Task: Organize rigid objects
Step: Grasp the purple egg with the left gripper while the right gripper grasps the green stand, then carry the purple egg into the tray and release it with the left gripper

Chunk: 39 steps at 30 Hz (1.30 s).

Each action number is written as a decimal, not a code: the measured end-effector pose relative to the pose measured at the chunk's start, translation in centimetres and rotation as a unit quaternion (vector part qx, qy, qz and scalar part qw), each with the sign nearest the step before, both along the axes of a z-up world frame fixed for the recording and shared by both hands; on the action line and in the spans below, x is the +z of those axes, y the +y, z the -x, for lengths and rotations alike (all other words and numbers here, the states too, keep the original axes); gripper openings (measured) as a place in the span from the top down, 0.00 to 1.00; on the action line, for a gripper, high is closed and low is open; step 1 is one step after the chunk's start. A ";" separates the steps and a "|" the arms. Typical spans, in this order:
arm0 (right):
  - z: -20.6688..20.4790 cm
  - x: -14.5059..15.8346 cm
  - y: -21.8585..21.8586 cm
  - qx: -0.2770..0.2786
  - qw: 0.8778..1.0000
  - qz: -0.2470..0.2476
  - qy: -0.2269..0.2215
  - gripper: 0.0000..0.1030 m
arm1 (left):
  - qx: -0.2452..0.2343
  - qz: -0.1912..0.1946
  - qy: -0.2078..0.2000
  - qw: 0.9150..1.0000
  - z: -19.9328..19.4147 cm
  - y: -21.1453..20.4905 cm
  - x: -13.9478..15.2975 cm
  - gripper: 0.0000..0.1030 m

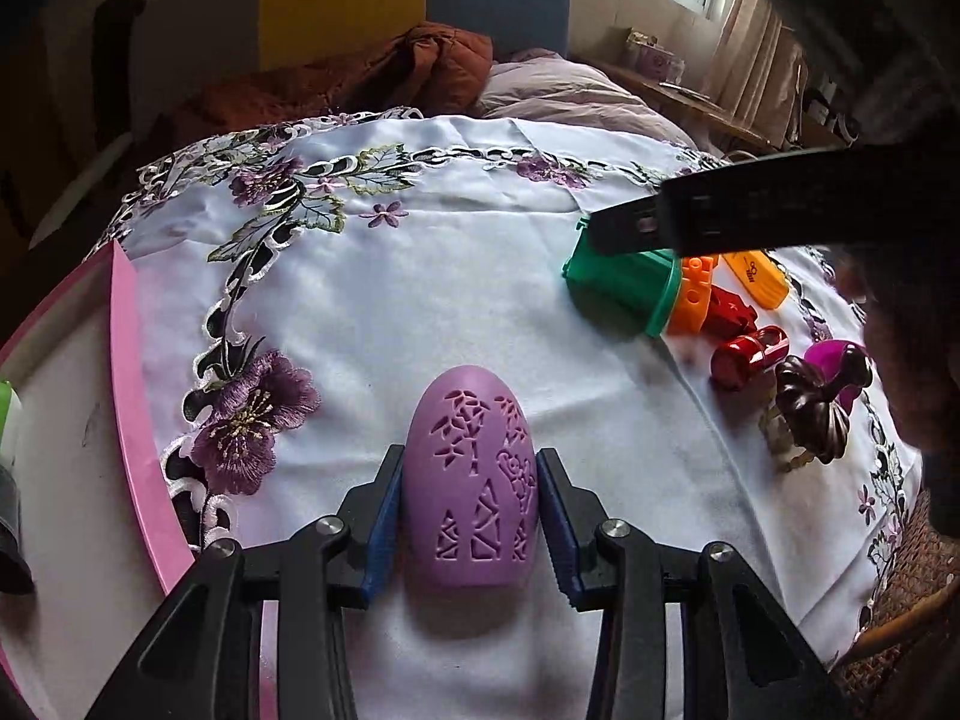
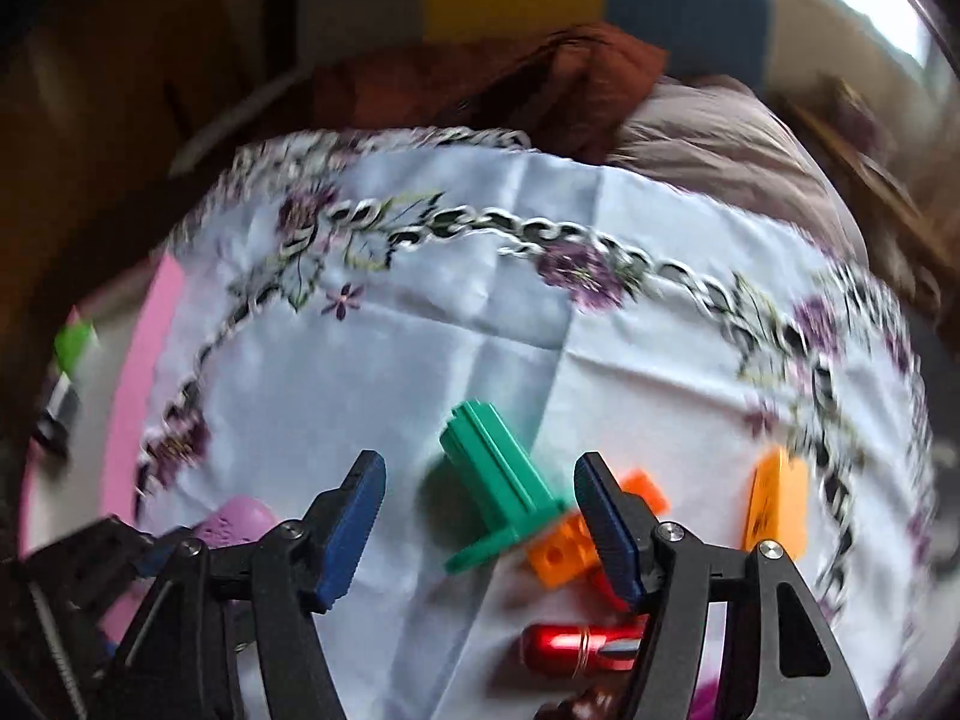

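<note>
My left gripper (image 1: 468,468) is shut on a purple egg-shaped object (image 1: 469,480) with cut-out patterns, low over the white embroidered tablecloth (image 1: 420,276). The egg also shows in the blurred right wrist view (image 2: 237,519). My right gripper (image 2: 480,480) is open above a green plastic piece (image 2: 501,486), with nothing between its fingers; it appears from the right in the left wrist view (image 1: 606,234). Beside the green piece (image 1: 618,288) lie an orange block (image 1: 696,300), a red metal cylinder (image 1: 744,354), a dark brown flower-shaped piece (image 1: 810,408) and an orange flat tag (image 1: 756,276).
A pink-rimmed white tray (image 1: 129,408) sits at the left table edge with a green item (image 1: 6,414) in it. A magenta object (image 1: 831,357) lies at the right. A bed with brown and mauve bedding (image 1: 540,84) is behind the table.
</note>
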State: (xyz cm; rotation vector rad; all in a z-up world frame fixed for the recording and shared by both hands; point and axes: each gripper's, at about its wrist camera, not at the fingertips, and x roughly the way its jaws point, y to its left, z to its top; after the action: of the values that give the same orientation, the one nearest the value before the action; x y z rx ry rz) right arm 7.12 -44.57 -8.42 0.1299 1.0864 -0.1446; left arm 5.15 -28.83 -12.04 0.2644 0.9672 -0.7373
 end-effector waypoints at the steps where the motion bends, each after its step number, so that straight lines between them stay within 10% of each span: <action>1: -0.7 -0.2 0.2 0.013 1.000 0.004 0.012 0.34 | 0.001 0.003 0.001 1.000 -0.1 0.1 0.0 0.59; 5: -2.9 -2.2 1.2 0.069 0.994 0.028 0.079 0.33 | 0.003 0.011 0.002 1.000 -0.1 0.3 -0.1 0.59; 9: -3.2 -3.7 1.8 0.075 0.989 0.063 0.109 0.71 | 0.002 0.013 -0.004 1.000 0.1 0.3 -0.1 0.59; 20: 0.8 -3.3 2.9 0.038 0.995 -0.071 0.056 0.70 | -0.004 0.014 -0.009 1.000 0.5 0.7 0.2 0.60; 39: 1.7 -4.0 3.6 0.052 0.996 -0.059 0.033 0.70 | 0.022 0.064 -0.034 0.997 2.9 6.4 6.7 0.59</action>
State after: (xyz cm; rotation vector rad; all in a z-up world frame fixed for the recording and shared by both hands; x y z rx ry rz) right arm 5.45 -40.96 -12.40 0.1745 1.1646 0.0095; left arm 2.21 -22.41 -5.38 0.1553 0.8548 -0.7411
